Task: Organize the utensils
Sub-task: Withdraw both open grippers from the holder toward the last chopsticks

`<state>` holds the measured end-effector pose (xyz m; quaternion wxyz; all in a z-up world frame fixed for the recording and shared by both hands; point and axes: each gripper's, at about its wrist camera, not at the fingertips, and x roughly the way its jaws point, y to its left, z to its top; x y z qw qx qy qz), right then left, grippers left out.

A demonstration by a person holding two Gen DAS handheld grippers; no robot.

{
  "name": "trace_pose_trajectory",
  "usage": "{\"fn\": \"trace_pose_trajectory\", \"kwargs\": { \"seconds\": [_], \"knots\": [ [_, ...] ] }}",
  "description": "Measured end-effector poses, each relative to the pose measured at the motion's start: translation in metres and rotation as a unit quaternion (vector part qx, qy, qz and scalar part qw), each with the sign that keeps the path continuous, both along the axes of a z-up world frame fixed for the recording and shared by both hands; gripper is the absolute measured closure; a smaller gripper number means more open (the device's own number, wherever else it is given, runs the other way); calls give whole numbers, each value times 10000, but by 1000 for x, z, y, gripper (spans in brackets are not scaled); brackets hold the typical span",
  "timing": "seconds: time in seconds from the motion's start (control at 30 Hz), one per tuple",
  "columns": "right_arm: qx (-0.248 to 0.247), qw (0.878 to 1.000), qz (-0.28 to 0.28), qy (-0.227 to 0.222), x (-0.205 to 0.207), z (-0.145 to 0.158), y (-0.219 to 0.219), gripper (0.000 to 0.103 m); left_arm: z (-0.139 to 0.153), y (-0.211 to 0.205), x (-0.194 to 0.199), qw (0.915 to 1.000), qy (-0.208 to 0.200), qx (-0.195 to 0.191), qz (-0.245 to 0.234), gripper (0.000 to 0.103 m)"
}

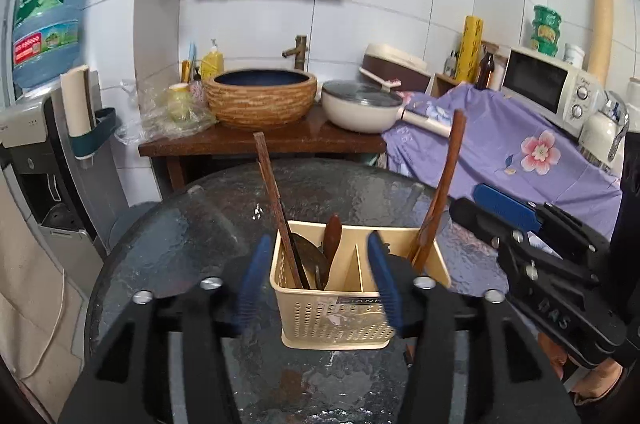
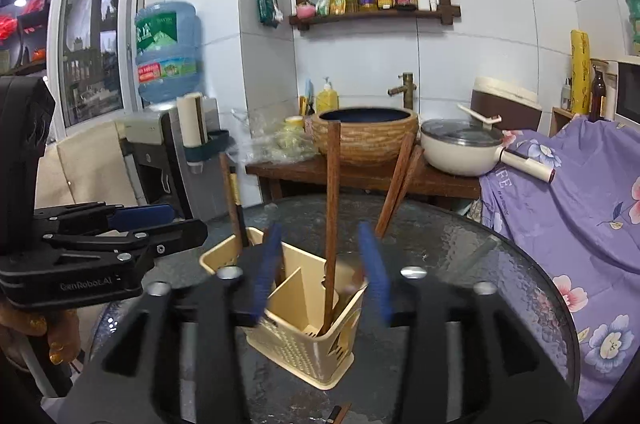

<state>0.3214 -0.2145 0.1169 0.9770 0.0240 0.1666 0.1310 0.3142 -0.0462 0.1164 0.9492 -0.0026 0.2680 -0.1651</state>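
Observation:
A beige perforated utensil holder (image 1: 336,316) with a divider stands on the round dark glass table (image 1: 192,224). Its left compartment holds a chopstick (image 1: 272,191), a metal spoon (image 1: 310,256) and a wooden spoon (image 1: 332,236); its right compartment holds wooden chopsticks (image 1: 444,183). My left gripper (image 1: 320,284) is open, its blue pads on either side of the holder's near rim, holding nothing. My right gripper (image 2: 324,272) is open above the holder (image 2: 308,344), with an upright chopstick (image 2: 332,207) between its pads, apparently untouched. The right gripper also shows in the left wrist view (image 1: 532,244).
Behind the table a wooden stand carries a woven basin (image 1: 260,95) and a lidded pan (image 1: 360,103). A purple flowered cloth (image 1: 520,159) covers furniture to the right, with a microwave (image 1: 548,87). A water dispenser (image 1: 44,127) stands left. A dark utensil end (image 2: 338,414) lies at the table's near edge.

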Motion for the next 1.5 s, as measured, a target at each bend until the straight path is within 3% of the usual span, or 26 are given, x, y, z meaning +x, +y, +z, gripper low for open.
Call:
{"fn": "trace_pose_trajectory", "kwargs": {
  "seconds": [0.13,0.2,0.33,0.5,0.73,1.03,1.5],
  "knots": [
    [81,9999,-100,70,-26,-6,-4,52,-1,11,-26,9994,-309,-26,154,26],
    [102,9997,-145,177,-38,-14,-6,45,-10,15,-39,9992,-330,17,234,21],
    [-250,9966,-429,654,-59,-43,-6,45,-36,26,-58,9981,-239,60,568,13],
    [-474,9866,-685,1404,-63,-86,-12,45,-77,30,-71,9980,261,-36,577,12],
    [-402,9716,-661,2238,-70,-140,-13,45,-116,20,-83,9960,674,293,517,12],
    [-610,9594,-689,2667,-73,-171,-1,45,-135,19,-90,9945,848,355,503,12],
    [-702,9538,-864,2791,-69,-175,-7,45,-140,0,-94,9943,915,440,324,12]
  ]
}}
